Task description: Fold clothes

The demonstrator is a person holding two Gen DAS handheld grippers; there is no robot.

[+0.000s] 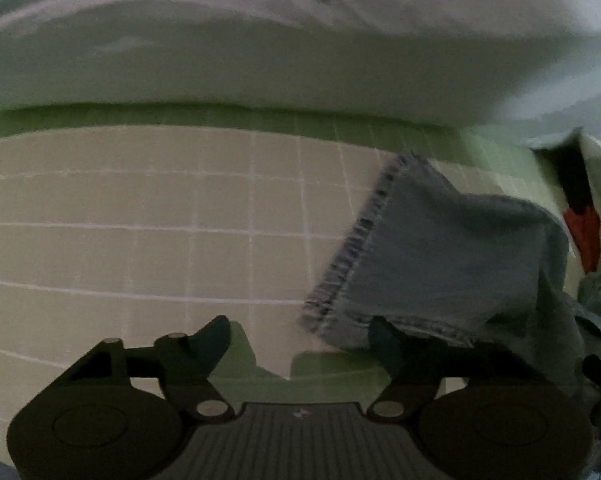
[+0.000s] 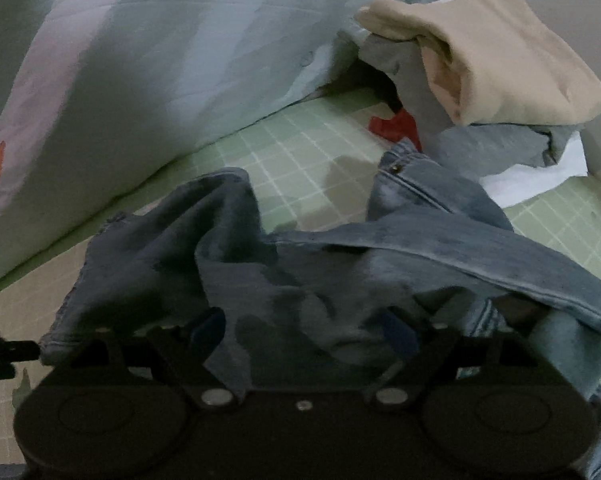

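Jeans [image 2: 300, 264] lie crumpled on the green checked bed [image 1: 140, 208], a long blue heap running across in front of me. In the right wrist view most of the heap sits right at my right fingers [image 2: 300, 332], which are spread with cloth bunched between them, not pinched. One leg end with its stitched hem [image 1: 352, 240] lies just beside my left fingers [image 1: 300, 340], up and to their right. These are spread too, with only bed between them.
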